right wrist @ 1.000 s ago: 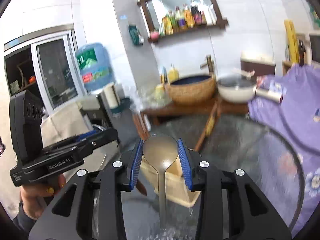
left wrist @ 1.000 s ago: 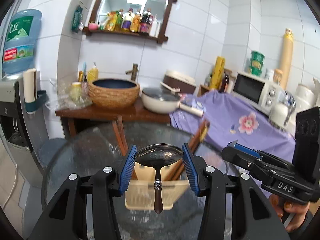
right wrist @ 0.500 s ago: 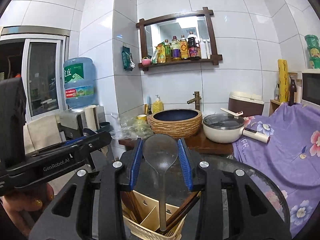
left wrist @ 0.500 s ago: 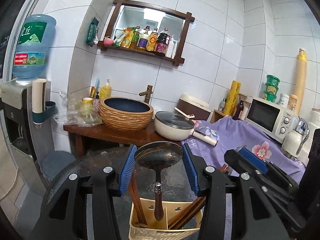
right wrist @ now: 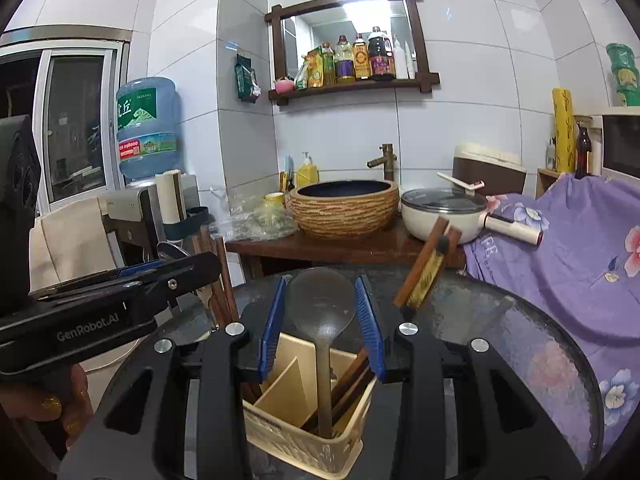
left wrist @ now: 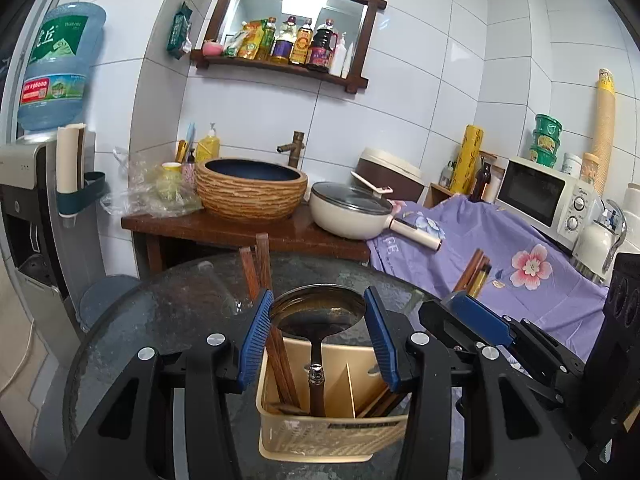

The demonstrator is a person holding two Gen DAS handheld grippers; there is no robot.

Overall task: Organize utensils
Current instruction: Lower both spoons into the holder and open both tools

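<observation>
A beige plastic utensil caddy point(left wrist: 328, 436) with dividers stands on the round glass table point(left wrist: 168, 320); it also shows in the right wrist view point(right wrist: 296, 436). My left gripper point(left wrist: 318, 338) is shut on the bowl of a metal spoon point(left wrist: 318, 312), whose handle hangs down into the caddy's left compartment beside wooden chopsticks point(left wrist: 258, 268). My right gripper point(right wrist: 322, 320) is shut on the bowl of a dull grey spoon point(right wrist: 322, 304), its handle down in the caddy's right compartment next to more chopsticks point(right wrist: 426, 268).
Behind the table a wooden bench point(left wrist: 224, 232) carries a woven basin point(left wrist: 252, 192) and a white lidded pan point(left wrist: 352, 212). A purple flowered cloth point(left wrist: 500, 264) covers the counter at right, with a microwave point(left wrist: 540, 196). A water dispenser point(left wrist: 36, 184) stands left.
Both grippers have lowered their spoons so the handles now reach deep into the caddy compartments. The views have tilted from looking down at the table to level with the room.
</observation>
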